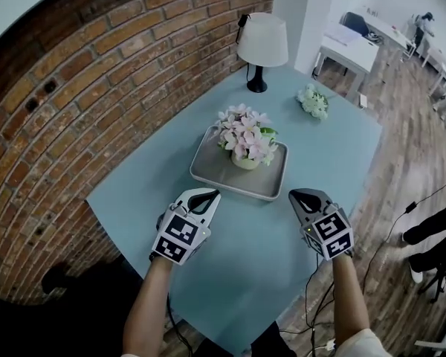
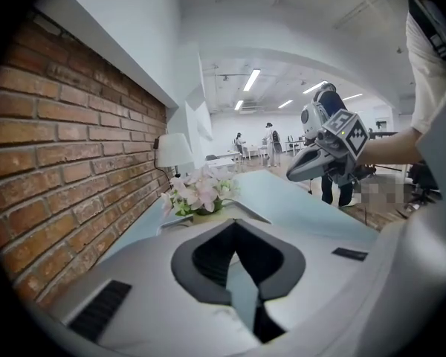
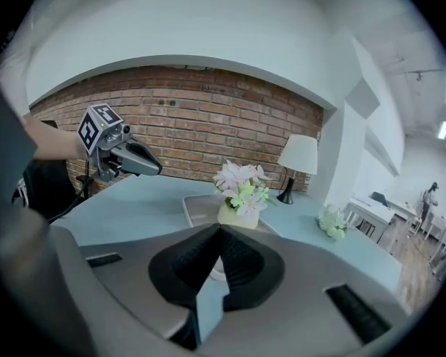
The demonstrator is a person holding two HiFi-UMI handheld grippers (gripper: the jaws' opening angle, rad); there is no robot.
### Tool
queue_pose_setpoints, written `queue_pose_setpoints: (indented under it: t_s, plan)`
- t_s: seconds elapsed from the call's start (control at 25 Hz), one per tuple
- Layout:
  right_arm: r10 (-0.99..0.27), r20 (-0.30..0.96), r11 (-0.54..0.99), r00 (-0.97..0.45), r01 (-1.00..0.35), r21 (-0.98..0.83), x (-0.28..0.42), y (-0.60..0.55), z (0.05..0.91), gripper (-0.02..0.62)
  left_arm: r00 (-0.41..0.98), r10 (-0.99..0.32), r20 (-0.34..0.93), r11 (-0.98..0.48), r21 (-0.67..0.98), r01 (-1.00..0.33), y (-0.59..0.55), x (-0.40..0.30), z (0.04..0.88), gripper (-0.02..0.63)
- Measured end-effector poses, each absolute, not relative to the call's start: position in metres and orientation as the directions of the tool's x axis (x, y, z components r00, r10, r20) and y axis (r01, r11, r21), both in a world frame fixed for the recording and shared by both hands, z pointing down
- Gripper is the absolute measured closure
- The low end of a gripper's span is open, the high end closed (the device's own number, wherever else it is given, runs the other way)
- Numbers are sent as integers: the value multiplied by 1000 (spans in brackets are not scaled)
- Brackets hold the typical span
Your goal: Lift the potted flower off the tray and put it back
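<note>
In the head view, the potted flower [image 1: 245,146] stands upright in the middle of the grey tray [image 1: 230,184] on the blue table [image 1: 126,207]. Its long axis is vertical. The left gripper [image 1: 206,194] and the right gripper [image 1: 303,197] both hover short of the tray's near edge and touch nothing. The left tip lies just beside the tray's near-left rim and the right tip sits off its near-right corner. The pot is ahead of and between them, and the left one looks slightly nearer.

In the left gripper view, that gripper's jaws [image 2: 234,225] are pressed together with nothing between them. The flower [image 2: 201,193] shows beyond them and a little left of their line, with the other gripper [image 2: 293,175] off to the right.

In the right gripper view, this gripper's jaws [image 3: 219,230] are likewise closed and empty. The pot [image 3: 239,213] sits nearly straight ahead on the tray [image 3: 195,208].

Both would probably need to part before reaching in round the pot.
</note>
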State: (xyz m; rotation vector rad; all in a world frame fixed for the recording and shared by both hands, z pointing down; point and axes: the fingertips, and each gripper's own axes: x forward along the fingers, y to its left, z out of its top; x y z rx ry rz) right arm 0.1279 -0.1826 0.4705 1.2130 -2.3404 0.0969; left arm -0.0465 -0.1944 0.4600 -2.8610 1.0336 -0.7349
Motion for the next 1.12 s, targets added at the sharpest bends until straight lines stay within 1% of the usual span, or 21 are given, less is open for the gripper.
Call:
queue_pose_setpoints:
  t_s: [0.4, 0.68, 0.88, 1.0, 1.12]
  plan:
    - [-782, 403, 579, -476, -794, 186, 119, -117, 411, 578, 686, -617, 386, -779, -179, -600, -141, -51, 423, 574]
    - [-819, 372, 534, -436, -816, 220, 100, -70, 372, 578, 718, -633, 290, -772, -163, -615, -106, -52, 373, 574]
    - [-824, 332, 528, -458, -833, 162, 83, -32, 351, 578, 730, -648, 215, -761, -162, -628, -71, -57, 338, 574]
    - [-838, 300, 504, -455, -857, 108, 82, -7, 339, 578, 733, -652, 195, -758, -152, -634, -44, -63, 326, 574]
    - [-848, 276, 492, -452, -865, 96, 81, 15, 325, 578, 725, -664, 182, -748, -148, -647, -23, -70, 319, 574]
